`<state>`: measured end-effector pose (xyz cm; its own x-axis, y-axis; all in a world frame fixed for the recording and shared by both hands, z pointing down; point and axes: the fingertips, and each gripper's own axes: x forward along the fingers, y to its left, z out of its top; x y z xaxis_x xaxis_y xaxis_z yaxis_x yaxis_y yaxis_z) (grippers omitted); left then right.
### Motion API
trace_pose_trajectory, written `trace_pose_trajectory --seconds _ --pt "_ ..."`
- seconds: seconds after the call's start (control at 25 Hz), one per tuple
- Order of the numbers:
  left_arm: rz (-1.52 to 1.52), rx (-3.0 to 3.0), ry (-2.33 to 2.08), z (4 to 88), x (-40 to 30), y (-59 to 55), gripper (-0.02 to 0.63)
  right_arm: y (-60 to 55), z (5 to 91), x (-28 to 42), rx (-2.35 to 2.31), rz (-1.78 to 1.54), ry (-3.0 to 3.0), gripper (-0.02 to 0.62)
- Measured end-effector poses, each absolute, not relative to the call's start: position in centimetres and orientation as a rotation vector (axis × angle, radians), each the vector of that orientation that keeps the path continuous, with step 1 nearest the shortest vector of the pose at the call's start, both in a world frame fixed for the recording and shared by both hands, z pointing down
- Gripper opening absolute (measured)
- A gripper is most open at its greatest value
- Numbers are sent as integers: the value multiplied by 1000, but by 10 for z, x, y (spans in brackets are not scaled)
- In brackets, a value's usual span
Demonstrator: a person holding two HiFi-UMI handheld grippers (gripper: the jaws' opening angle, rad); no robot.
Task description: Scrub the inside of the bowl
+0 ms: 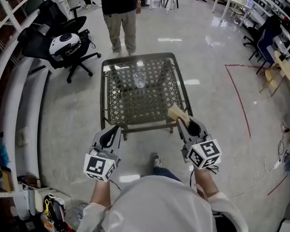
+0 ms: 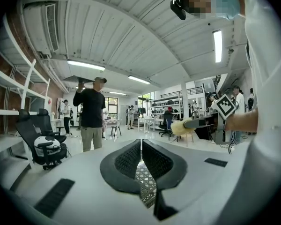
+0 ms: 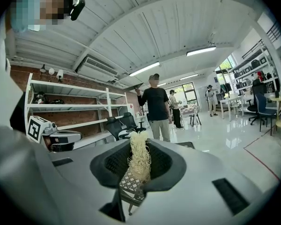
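Scrubbing hadn't started. Right gripper (image 1: 183, 122) was clamped on a fibrous scrubber (image 1: 176, 113); left gripper (image 1: 116, 128) had jaws together, empty. Both were just short of the table (image 1: 106, 96), with the bowl (image 1: 139, 79) untouched at its middle.

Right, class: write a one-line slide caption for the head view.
Left gripper shut and empty, right gripper clamping a pale scrubber, both near a lattice table.

White shirt (image 1: 159, 207), short sleeves. Left claw (image 1: 117, 128) & right claw (image 1: 182, 121): grey, black insides, b/w marker cube (image 1: 100, 167) each.
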<state>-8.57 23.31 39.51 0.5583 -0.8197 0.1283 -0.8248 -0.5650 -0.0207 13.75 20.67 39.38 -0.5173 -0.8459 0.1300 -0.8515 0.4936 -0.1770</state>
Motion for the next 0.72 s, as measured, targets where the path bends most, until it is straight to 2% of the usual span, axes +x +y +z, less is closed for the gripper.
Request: trace_pose_trajectory --seconds 0.72 --pt "196 2657 -1551 408 -65 150 34 111 410 145 1393 335 -2738 86"
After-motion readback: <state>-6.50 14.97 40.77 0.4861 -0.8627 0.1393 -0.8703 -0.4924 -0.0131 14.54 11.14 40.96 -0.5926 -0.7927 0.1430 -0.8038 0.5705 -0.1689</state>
